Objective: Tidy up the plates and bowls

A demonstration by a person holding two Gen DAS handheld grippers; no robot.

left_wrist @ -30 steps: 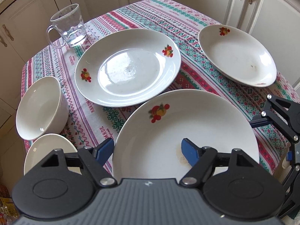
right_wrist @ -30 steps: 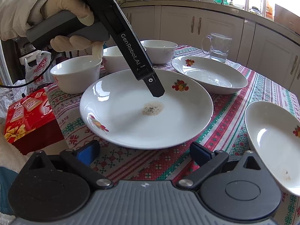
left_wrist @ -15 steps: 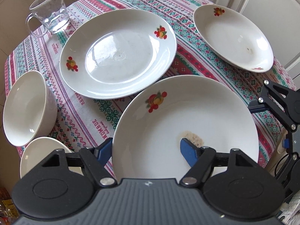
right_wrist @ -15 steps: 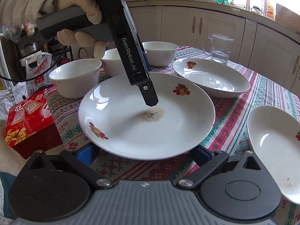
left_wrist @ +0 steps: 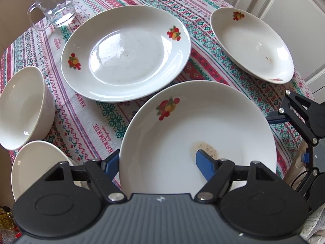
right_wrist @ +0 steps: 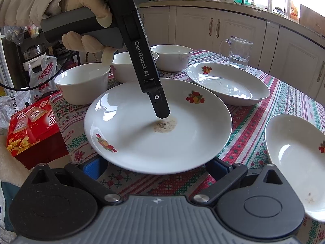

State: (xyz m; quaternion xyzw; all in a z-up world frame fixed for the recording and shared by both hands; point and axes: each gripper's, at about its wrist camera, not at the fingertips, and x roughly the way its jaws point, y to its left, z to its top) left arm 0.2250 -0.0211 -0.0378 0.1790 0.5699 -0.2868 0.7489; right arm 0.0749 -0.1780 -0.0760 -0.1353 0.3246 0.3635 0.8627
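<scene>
My left gripper [left_wrist: 157, 162] is shut on the near rim of a white fruit-print plate [left_wrist: 203, 128] with a brown stain, one finger [left_wrist: 205, 165] on top, the other under the rim. The plate is lifted off the cloth; in the right wrist view it [right_wrist: 158, 126] hangs above the table with the left gripper's finger [right_wrist: 160, 106] on it. My right gripper [right_wrist: 155, 167] is open just below the plate's near edge, not touching. A second plate [left_wrist: 126, 52] and a deep oval plate [left_wrist: 251, 44] lie beyond. Three white bowls [right_wrist: 83, 83] stand at the left.
A glass mug [left_wrist: 53, 5] holds water at the far left corner. The patterned tablecloth [left_wrist: 85, 122] covers the table. A red box [right_wrist: 30, 126] sits below the table's left edge. Cabinets stand behind. My right gripper's body [left_wrist: 304, 122] shows at the table's right edge.
The left gripper has lifted the stained plate higher off the cloth and carried it slightly toward the second plate. The right gripper has stayed low and open beneath it.
</scene>
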